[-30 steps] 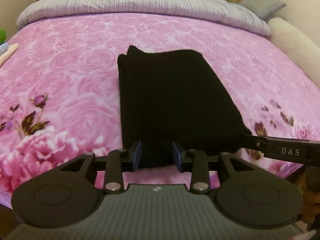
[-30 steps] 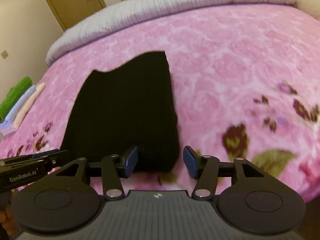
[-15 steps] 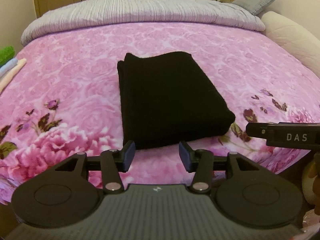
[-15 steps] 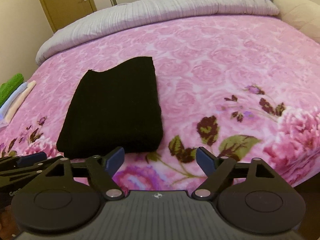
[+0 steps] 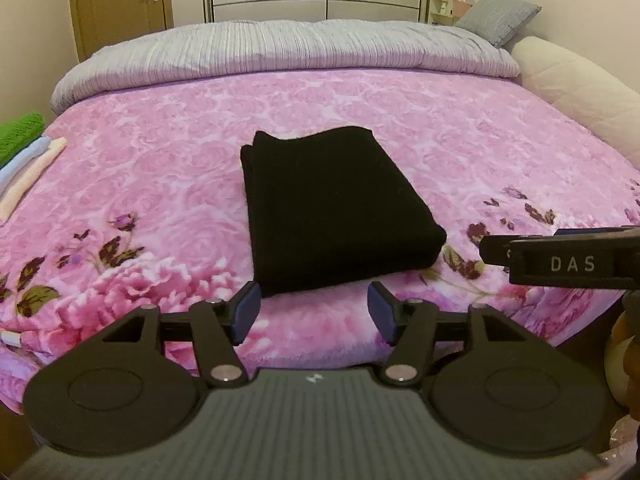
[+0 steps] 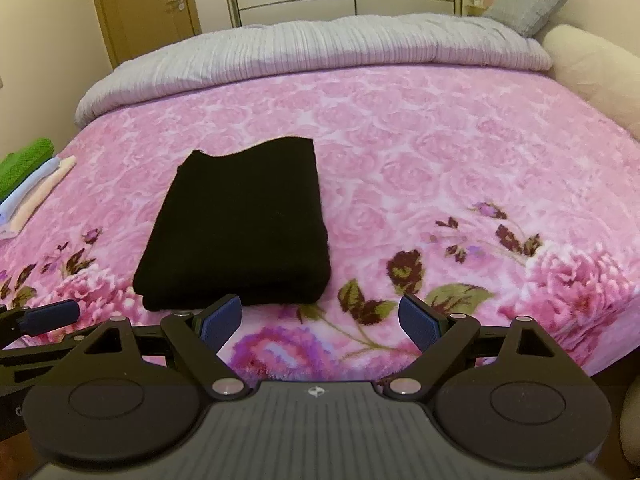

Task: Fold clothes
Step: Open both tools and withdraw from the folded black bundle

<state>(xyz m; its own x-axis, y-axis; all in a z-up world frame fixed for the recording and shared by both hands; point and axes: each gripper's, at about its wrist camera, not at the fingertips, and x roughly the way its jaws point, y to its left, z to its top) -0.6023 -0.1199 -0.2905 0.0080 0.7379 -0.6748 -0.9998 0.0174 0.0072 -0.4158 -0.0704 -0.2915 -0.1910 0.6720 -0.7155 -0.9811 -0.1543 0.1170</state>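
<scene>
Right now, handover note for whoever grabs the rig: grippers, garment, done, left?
Left gripper: open, empty, held just short of the near edge of the black garment.
Right gripper: open, empty, near the garment's near right corner, not touching.
Garment: folded into a compact rectangle, lying flat on the pink floral blanket, clear of both grippers.
Stack of folded items, green on top, sits at the bed's left edge.
Done: this piece looks fully folded and released.
Left: probably move it to the stack; no other unfolded clothes are in view.
</scene>
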